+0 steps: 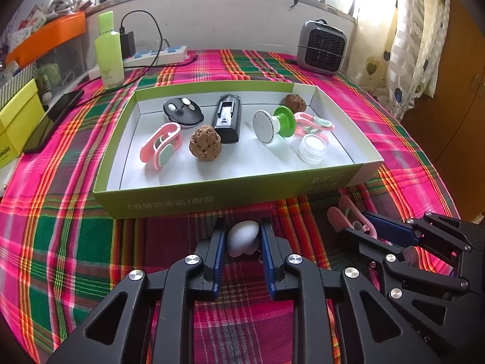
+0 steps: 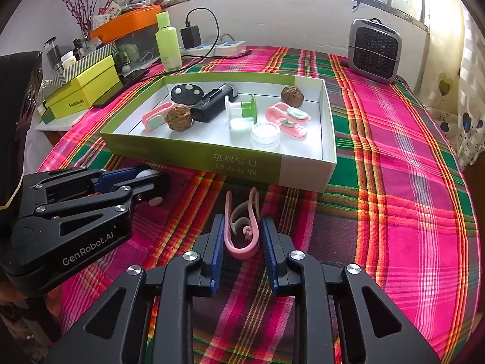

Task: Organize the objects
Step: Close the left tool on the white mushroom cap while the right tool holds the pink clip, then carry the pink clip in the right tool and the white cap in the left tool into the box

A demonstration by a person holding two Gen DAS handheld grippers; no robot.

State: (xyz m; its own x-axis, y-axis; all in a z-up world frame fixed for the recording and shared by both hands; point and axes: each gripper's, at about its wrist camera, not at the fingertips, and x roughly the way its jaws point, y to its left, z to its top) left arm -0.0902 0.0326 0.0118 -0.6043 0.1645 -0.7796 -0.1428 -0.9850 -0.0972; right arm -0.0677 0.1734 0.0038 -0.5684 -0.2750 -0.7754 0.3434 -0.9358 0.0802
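Egg (image 1: 242, 238) between left gripper (image 1: 242, 239) fingers (pink clip (image 2: 242, 227) between right gripper (image 2: 242, 233))

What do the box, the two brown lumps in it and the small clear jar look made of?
Box: printed cardboard, green outside, white inside, with thin folded walls. Brown lumps: rough, pitted and matte, likely walnut shells or similar. Jar: clear and glossy with a ribbed rim; plastic or glass, can't tell which.
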